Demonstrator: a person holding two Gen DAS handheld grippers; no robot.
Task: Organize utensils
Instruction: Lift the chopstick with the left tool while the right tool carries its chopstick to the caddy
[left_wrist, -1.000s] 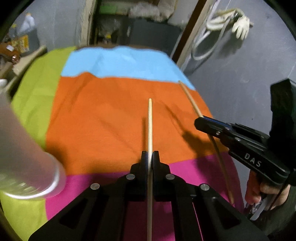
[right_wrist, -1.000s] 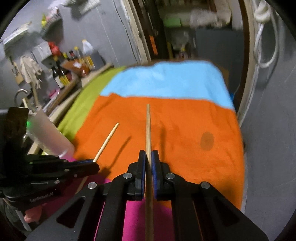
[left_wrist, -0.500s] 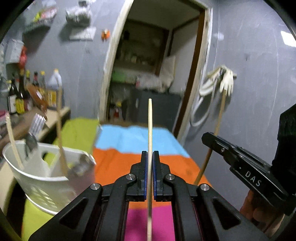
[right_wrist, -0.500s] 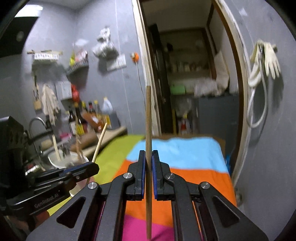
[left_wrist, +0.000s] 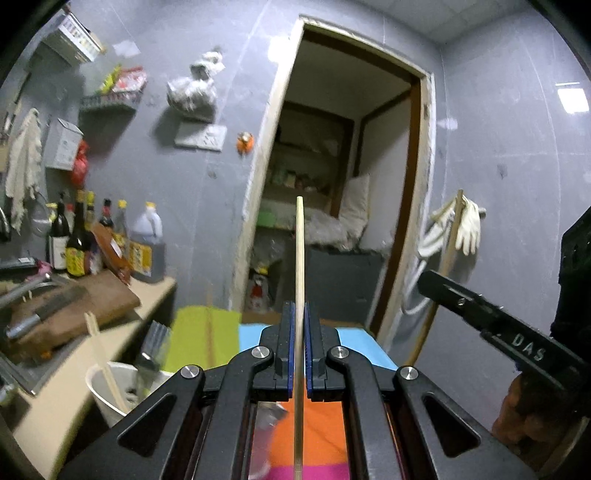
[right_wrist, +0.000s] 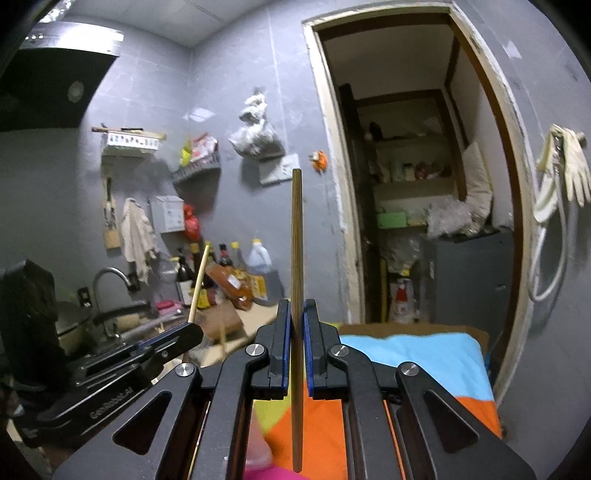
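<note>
My left gripper (left_wrist: 298, 314) is shut on a pale wooden chopstick (left_wrist: 299, 258) that stands upright between its pads. My right gripper (right_wrist: 296, 310) is shut on a darker wooden chopstick (right_wrist: 296, 240), also upright. Both are lifted above the coloured cloth (right_wrist: 417, 354). A white utensil basket (left_wrist: 110, 387) stands at the lower left of the left wrist view and holds a chopstick (left_wrist: 101, 354) and other utensils. The right gripper shows in the left wrist view (left_wrist: 480, 314), with its chopstick (left_wrist: 448, 251). The left gripper shows in the right wrist view (right_wrist: 166, 343).
A counter (left_wrist: 74, 387) on the left carries a cutting board with a knife (left_wrist: 48, 310), sauce bottles (left_wrist: 107, 243) and a sink tap (right_wrist: 110, 280). A doorway (left_wrist: 340, 203) to a storage room lies ahead. Gloves and a hose (left_wrist: 465, 229) hang on the right wall.
Both grippers have tilted up from looking down at the cloth to looking level at the room, each holding its chopstick. The basket has come into the left wrist view.
</note>
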